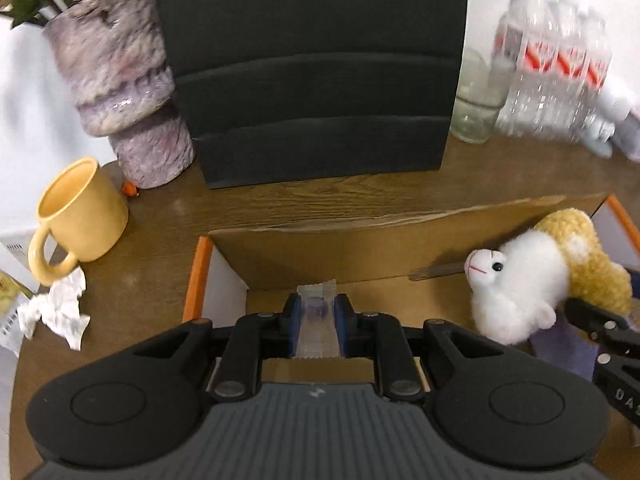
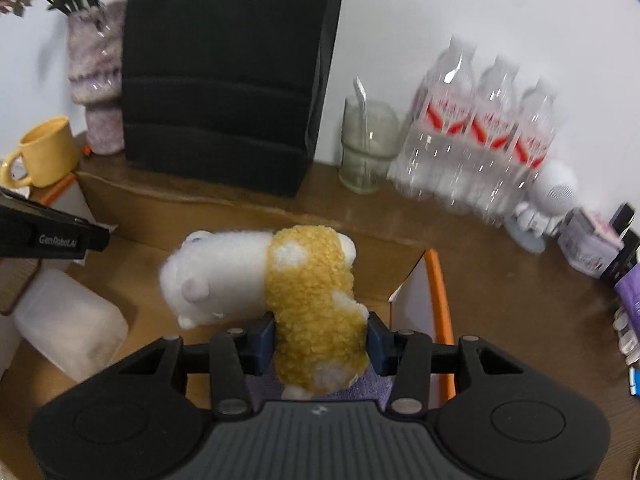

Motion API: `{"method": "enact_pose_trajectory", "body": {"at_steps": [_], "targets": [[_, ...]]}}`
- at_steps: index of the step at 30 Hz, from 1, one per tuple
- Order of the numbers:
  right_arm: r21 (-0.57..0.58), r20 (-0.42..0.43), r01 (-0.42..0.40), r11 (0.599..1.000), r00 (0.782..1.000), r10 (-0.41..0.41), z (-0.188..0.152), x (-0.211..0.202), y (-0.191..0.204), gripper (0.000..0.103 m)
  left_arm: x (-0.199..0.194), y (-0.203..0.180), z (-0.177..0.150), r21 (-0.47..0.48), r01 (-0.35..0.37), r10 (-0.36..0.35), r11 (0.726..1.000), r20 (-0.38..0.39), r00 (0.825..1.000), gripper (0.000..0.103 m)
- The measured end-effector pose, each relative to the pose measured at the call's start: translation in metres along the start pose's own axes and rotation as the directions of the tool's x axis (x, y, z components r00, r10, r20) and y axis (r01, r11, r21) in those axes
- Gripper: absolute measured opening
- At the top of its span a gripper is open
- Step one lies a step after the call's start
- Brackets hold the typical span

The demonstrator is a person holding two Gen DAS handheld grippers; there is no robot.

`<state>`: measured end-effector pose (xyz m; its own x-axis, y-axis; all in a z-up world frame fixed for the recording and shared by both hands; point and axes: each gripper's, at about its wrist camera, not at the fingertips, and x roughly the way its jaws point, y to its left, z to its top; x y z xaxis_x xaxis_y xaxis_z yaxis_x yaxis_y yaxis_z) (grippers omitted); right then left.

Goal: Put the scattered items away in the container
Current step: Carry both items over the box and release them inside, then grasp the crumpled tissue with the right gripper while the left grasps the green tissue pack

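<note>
Wood-grain table (image 1: 320,200) against a white wall, and the cardboard box (image 1: 360,236) with orange edging sits right in the middle of it, flaps up. Left gripper (image 1: 317,320) hangs over the open box with its blue pads pinched tight on a small clear wrapped candy (image 1: 316,312), something purple inside the wrapper. Right gripper (image 2: 320,340) is over the same box, clamped around the tan woolly body of a plush sheep (image 2: 312,304), whose white head sticks out toward the left gripper's side. Under the sheep there's a bit of purple cloth (image 2: 372,388) in the box, and a frosted plastic bottle (image 2: 68,320) lies on its side in there too.

Outside the box: a yellow mug (image 1: 80,212) with a crumpled paper wad (image 1: 60,312) just beside it, a fuzzy purple vase (image 1: 120,80), a big black ribbed box (image 1: 312,68) behind, a glass jar (image 2: 368,148), and a pack of water bottles (image 2: 480,140), pretty blurry.
</note>
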<state>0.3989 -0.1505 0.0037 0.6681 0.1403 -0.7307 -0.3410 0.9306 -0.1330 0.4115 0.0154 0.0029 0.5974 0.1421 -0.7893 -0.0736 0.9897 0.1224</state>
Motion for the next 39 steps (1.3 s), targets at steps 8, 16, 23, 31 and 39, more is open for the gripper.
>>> {"method": "enact_pose_trajectory", "body": {"at_steps": [8, 16, 23, 31, 39], "targets": [[-0.007, -0.058, -0.002, 1.0, 0.998, 0.002, -0.006, 0.017, 0.005, 0.048, 0.009, -0.006, -0.003, 0.006, 0.009, -0.009, 1.0, -0.037, 0.999, 0.038], [0.03, -0.011, -0.062, 0.998, 0.998, 0.063, -0.003, -0.014, 0.0, 0.075, -0.037, 0.002, -0.004, -0.021, 0.058, -0.056, 0.998, 0.069, 0.996, 0.09], [0.032, 0.131, -0.124, 0.992, 0.984, 0.119, -0.014, -0.085, 0.0, 0.094, -0.117, 0.023, -0.04, -0.097, 0.191, -0.158, 0.977, 0.275, 0.948, 0.103], [-0.017, 0.252, -0.17, 0.985, 0.953, 0.169, -0.081, -0.165, -0.012, 0.103, -0.185, 0.031, -0.128, -0.044, 0.213, -0.179, 0.976, 0.392, 0.902, 0.103], [0.0, 0.238, -0.149, 0.989, 0.961, 0.144, -0.171, -0.188, -0.01, 0.103, -0.201, 0.01, -0.221, 0.044, 0.21, -0.21, 0.977, 0.401, 0.892, 0.103]]}}
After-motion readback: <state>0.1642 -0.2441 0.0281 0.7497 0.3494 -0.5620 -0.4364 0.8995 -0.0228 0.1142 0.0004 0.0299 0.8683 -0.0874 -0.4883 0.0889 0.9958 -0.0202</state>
